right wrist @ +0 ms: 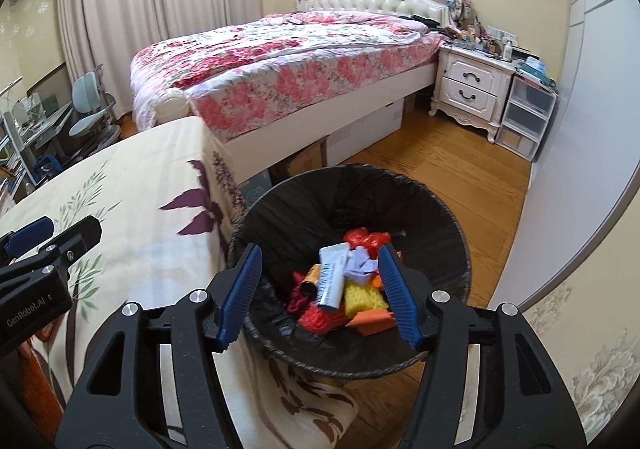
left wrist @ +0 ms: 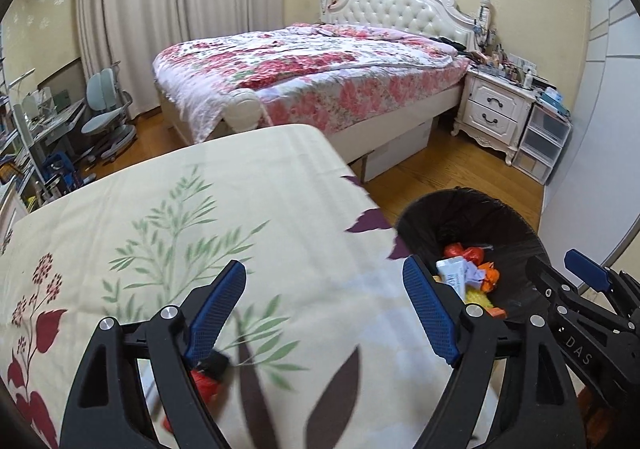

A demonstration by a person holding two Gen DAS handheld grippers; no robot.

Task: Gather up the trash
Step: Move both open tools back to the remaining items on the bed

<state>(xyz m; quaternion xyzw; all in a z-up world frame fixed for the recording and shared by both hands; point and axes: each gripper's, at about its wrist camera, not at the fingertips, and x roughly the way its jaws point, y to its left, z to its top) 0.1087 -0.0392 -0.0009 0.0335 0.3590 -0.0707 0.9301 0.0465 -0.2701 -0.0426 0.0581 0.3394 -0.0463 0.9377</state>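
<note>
A black-lined trash bin (right wrist: 440, 217) stands on the wood floor beside the cloth-covered table (left wrist: 168, 217). It holds several pieces of trash: a white tube (right wrist: 334, 273), red wrapping (right wrist: 366, 239), yellow mesh (right wrist: 362, 295) and orange bits. The bin also shows in the left wrist view (left wrist: 496, 217). My right gripper (right wrist: 320, 285) is open and empty, right above the bin. My left gripper (left wrist: 324, 303) is open over the table's right edge. A small red and black piece (left wrist: 208, 379) lies on the cloth under its left finger (left wrist: 218, 309).
A bed (right wrist: 280, 65) with a flowered quilt stands beyond the table. A white nightstand (right wrist: 470, 85) and plastic drawers (right wrist: 524, 117) stand at the right wall. A desk and chair (left wrist: 106, 117) stand at the far left by the curtains.
</note>
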